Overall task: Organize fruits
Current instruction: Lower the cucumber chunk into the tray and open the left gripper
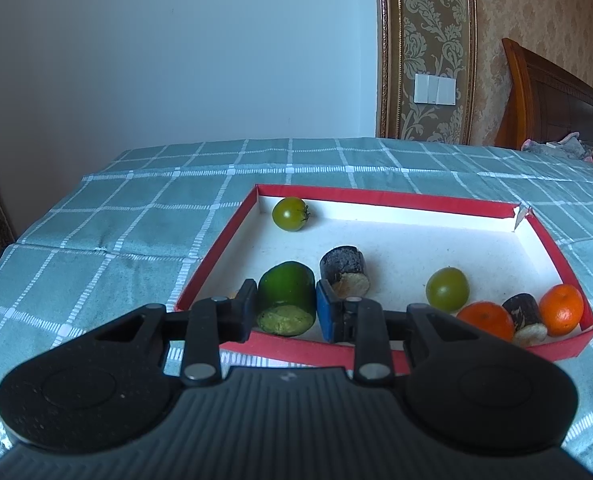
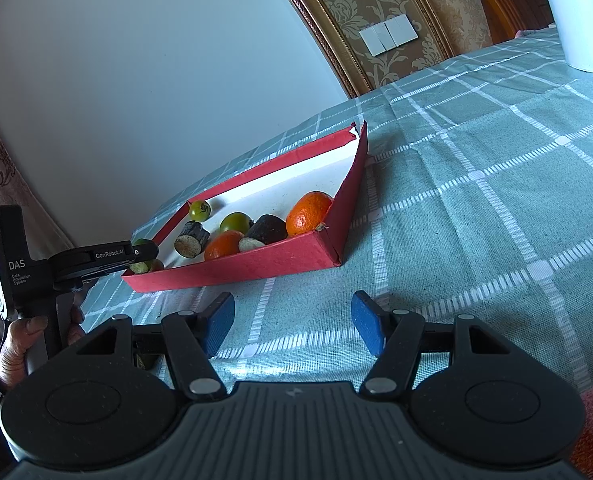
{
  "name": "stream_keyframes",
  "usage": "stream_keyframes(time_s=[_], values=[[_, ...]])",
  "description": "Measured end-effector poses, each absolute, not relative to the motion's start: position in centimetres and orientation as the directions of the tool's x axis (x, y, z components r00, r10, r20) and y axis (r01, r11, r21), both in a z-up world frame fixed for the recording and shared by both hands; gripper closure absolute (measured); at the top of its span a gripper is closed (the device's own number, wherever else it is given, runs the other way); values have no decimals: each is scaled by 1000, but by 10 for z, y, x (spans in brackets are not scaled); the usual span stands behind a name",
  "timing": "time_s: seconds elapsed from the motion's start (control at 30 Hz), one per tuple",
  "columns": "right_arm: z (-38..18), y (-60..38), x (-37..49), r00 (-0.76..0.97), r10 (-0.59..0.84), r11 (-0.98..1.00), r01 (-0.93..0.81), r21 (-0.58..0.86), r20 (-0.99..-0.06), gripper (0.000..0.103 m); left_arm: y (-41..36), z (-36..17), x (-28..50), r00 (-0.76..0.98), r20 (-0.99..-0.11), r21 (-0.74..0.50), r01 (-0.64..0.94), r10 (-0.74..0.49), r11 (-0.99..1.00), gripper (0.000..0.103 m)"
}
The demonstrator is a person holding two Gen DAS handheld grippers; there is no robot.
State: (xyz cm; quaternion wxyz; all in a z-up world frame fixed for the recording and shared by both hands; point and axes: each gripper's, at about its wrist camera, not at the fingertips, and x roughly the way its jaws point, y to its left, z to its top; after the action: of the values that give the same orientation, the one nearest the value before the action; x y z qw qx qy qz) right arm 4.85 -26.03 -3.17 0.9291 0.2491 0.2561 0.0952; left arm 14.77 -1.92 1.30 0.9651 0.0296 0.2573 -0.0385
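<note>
A red box [image 1: 376,197] with a white floor lies on the checked cloth. My left gripper [image 1: 285,306] is shut on a green cut cylinder piece [image 1: 286,300] at the box's near left corner. In the box lie two green tomatoes [image 1: 290,214] [image 1: 447,289], two dark cut pieces [image 1: 344,274] [image 1: 525,318] and two oranges [image 1: 486,319] [image 1: 561,309]. My right gripper [image 2: 292,322] is open and empty over the cloth, in front of the box [image 2: 256,266]. The left gripper [image 2: 136,258] shows there at the box's left corner.
The teal checked tablecloth [image 1: 136,220] covers the table; its far edge meets a pale wall. A white object [image 2: 568,12] stands at the far right. A wooden headboard [image 1: 552,108] and a wall switch [image 1: 434,89] are behind.
</note>
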Motion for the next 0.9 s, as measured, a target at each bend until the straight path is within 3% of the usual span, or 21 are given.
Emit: stream_keyframes(time_s=[0.57, 0.9], values=[[-32, -260, 49, 853, 306, 855, -50, 516, -424, 39, 12, 46, 104, 912, -405, 35, 86, -64, 996, 75], [-32, -259, 49, 852, 306, 854, -50, 517, -425, 39, -4, 46, 106, 906, -420, 47, 84, -57, 995, 75]])
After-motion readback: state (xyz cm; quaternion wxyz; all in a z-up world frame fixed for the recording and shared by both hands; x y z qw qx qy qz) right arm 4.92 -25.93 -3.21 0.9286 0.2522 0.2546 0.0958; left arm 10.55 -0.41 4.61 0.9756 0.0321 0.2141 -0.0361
